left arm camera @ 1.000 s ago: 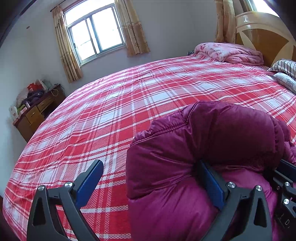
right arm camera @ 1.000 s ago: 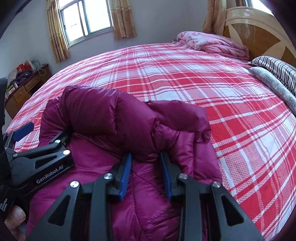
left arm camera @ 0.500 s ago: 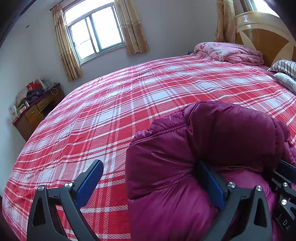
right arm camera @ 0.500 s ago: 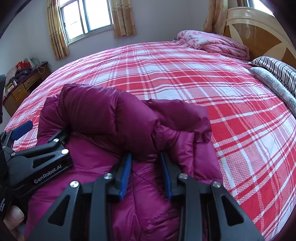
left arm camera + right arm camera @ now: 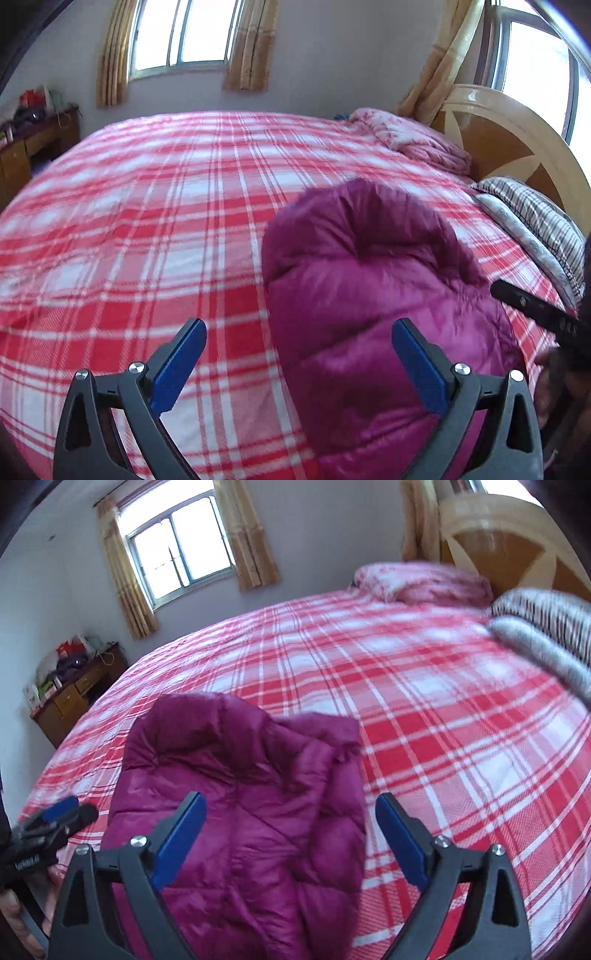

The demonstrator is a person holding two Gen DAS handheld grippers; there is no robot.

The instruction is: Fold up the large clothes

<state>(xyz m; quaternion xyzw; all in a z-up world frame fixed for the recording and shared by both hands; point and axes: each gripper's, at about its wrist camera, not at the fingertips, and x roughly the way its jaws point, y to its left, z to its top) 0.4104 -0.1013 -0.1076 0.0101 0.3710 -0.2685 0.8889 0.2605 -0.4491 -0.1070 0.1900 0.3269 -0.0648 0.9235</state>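
A puffy magenta down jacket [image 5: 369,280] lies folded in a bundle on the red plaid bedspread [image 5: 147,221]. My left gripper [image 5: 299,365] hovers over the bundle's left edge, open, its pads touching nothing. In the right wrist view the jacket [image 5: 240,782] lies under and ahead of my right gripper [image 5: 291,834]. The right jaws are opening and stand wide, and their pads are clear of the fabric. Each gripper shows in the other's view: the right gripper [image 5: 535,310] at the right edge, the left gripper [image 5: 55,819] at the left edge with a hand below it.
A folded pink quilt [image 5: 424,579] and striped pillows [image 5: 535,229] lie by the wooden headboard [image 5: 517,147]. A cluttered wooden dresser [image 5: 70,698] stands by the far left wall. Curtained windows [image 5: 181,550] are behind the bed. Bare bedspread [image 5: 443,720] stretches beyond and right of the jacket.
My right gripper has let go of the jacket fold and its jaws have spread wide. Both grippers have drawn back and risen off the bundle. The left one has also swung toward the headboard.
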